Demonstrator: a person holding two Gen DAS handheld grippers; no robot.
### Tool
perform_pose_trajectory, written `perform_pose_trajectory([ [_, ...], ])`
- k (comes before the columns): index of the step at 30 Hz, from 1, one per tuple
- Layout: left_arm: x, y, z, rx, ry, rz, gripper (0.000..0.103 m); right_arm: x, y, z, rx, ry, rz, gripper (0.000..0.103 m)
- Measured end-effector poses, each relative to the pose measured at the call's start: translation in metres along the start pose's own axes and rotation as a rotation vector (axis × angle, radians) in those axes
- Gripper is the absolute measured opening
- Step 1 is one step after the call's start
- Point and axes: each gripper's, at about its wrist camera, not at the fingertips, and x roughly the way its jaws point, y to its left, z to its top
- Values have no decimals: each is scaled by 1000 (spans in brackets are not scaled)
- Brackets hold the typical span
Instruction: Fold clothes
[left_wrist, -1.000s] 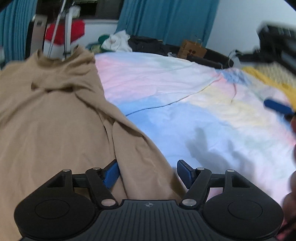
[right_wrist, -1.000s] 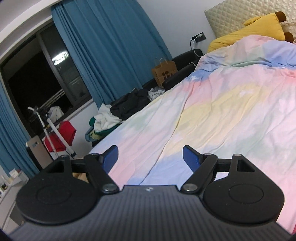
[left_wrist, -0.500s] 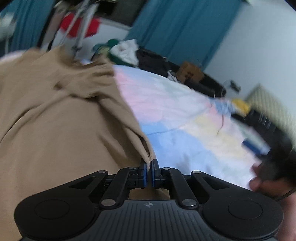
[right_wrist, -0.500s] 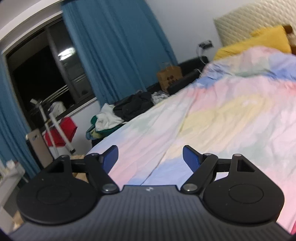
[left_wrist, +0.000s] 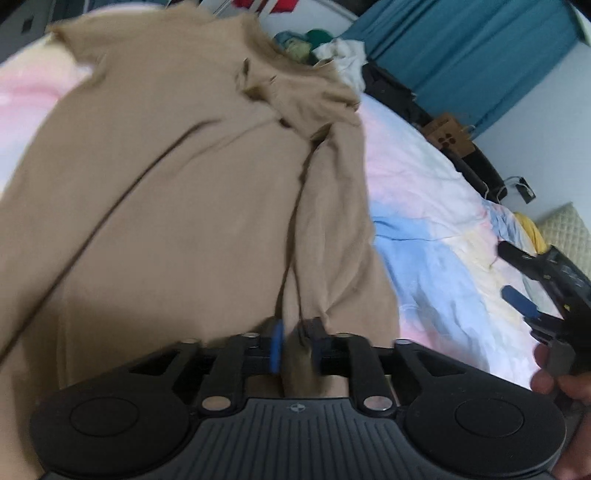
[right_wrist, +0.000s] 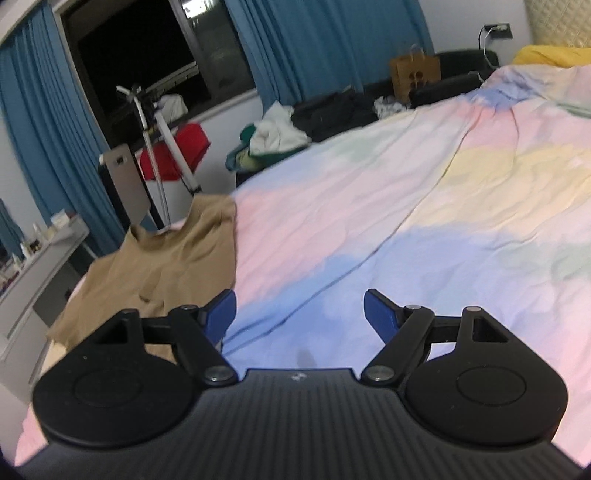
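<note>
Right wrist view: tan shirt edges onto open pastel bedspread.

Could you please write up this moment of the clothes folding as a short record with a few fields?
garment: tan long-sleeved top, spread on the bed, one sleeve folded over its body
surface: pastel rainbow duvet
left tool: jaws opening, tan sleeve fabric between the blue pads
right tool: open, nothing between the pads, over bare duvet beside the top
background: teal curtains, brown paper bag, pile of clothes beyond the bed
fold state: partly done
</note>
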Motion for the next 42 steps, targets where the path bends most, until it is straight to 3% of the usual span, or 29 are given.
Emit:
perform_pose_trajectory([
  [3, -25, -20, -11, 91, -66, -10, 45, 0, 1, 0, 10, 9, -5, 78],
  [8, -51, -66, -38, 303, -130, -79, 62, -2, -3, 2, 35, 2, -10, 78],
  [11, -38, -95, -67, 438, -94, -87, 63, -3, -7, 2, 58, 3, -6, 78],
  [16, -3, -113, -97, 549, -32, 11, 60, -5, -11, 4, 71, -5, -3, 78],
  [17, 4, -113, -101, 559, -23, 28, 53, -4, -12, 4, 72, -4, -2, 78],
  [18, 9, -109, -101, 559, -19, 51, 35, -4, -12, 4, 75, -1, 0, 78],
  [20, 10, -101, -98, 506, -18, 64, 13, -3, -13, 4, 76, 4, 1, 78],
  [21, 7, -96, -96, 468, -22, 52, 7, -3, -13, 4, 75, 6, 0, 78],
  [24, -22, -76, -86, 338, -47, -17, 5, -4, -13, 4, 75, 6, 4, 78],
  [28, -68, -49, -81, 186, -55, -72, 5, -6, -10, 3, 61, -3, 24, 78],
  [30, -80, -34, -85, 136, -8, -26, 4, -6, -5, 2, 44, -3, 48, 78],
  [34, -76, -15, -91, 135, 70, 117, 4, -8, 15, -2, -35, 4, 149, 78],
  [37, -78, -12, -91, 130, 75, 106, 5, -10, 34, -9, -93, 33, 267, 78],
  [38, -82, -13, -90, 140, 63, 97, 10, -9, 41, -13, -106, 54, 308, 71],
  [40, -90, -11, -88, 135, 49, 79, 29, -7, 54, -22, -135, 109, 376, 66],
  [42, -104, -6, -84, 131, 32, 69, 48, -3, 67, -32, -169, 156, 415, 54],
])
